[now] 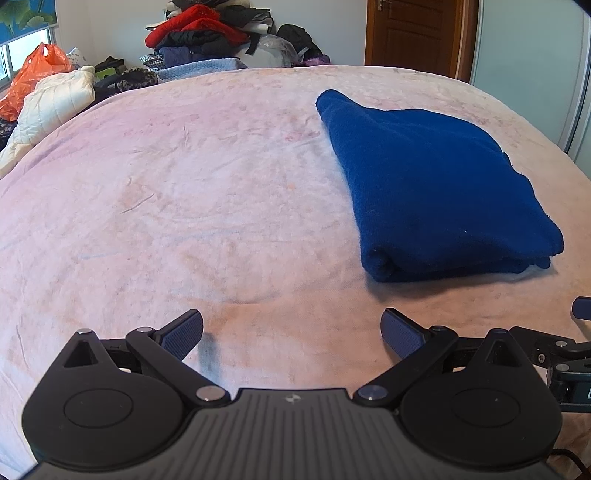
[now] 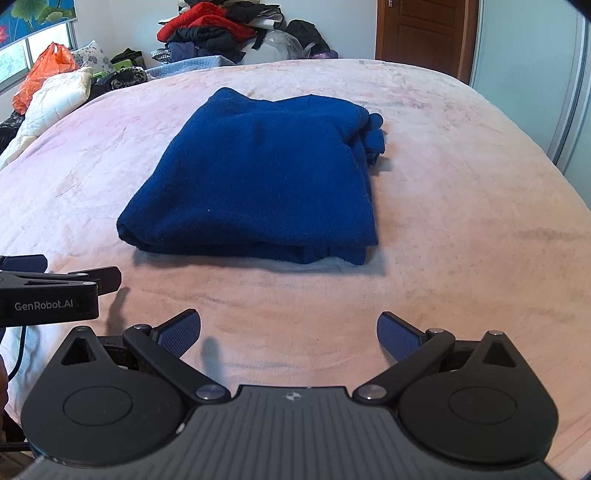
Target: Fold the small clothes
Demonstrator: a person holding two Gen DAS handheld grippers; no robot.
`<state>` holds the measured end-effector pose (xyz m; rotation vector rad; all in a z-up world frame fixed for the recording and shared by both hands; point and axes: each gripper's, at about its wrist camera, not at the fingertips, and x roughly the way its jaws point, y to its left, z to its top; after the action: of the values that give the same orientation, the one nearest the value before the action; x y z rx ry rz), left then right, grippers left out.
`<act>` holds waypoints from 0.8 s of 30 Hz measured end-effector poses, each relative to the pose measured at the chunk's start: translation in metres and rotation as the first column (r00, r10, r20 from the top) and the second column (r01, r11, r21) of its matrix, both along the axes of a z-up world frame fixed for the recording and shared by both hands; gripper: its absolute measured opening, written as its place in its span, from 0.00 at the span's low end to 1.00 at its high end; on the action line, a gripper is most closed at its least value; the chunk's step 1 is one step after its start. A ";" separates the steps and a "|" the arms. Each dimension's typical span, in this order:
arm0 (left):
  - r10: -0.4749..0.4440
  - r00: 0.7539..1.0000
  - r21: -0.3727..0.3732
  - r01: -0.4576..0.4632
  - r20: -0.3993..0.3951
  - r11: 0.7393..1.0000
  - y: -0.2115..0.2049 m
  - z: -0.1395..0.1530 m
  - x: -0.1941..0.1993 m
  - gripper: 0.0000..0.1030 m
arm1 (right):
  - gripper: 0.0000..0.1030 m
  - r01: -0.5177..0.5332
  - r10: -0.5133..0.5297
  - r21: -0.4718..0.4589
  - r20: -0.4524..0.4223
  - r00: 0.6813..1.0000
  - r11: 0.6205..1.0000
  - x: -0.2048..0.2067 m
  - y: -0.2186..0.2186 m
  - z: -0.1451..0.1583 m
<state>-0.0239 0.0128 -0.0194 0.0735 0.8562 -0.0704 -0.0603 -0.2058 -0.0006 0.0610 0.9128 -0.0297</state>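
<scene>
A dark blue knit garment [image 2: 255, 177] lies folded into a thick rectangle on the pink blanket of the bed [image 2: 461, 206]. It also shows in the left wrist view [image 1: 436, 184], to the right. My left gripper [image 1: 291, 330] is open and empty, low over the blanket, near and left of the garment. My right gripper [image 2: 289, 330] is open and empty, just in front of the garment's near edge. The left gripper's side shows at the left edge of the right wrist view [image 2: 48, 291].
A heap of red and dark clothes [image 2: 218, 29] is stacked beyond the bed's far edge. An orange plastic bag [image 2: 44, 70] and a white quilted pillow [image 2: 55, 99] lie at the far left. A wooden door [image 2: 421, 29] stands at the back right.
</scene>
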 end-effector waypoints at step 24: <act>0.000 1.000 -0.001 0.000 0.001 1.000 0.000 0.000 0.000 1.00 | 1.00 0.010 -0.009 0.018 -0.006 1.000 1.000 0.000 -0.001 -0.002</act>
<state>-0.0244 0.0132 -0.0192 0.0727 0.8548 -0.0704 -0.0599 -0.2072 -0.0028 0.0818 0.9192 -0.0306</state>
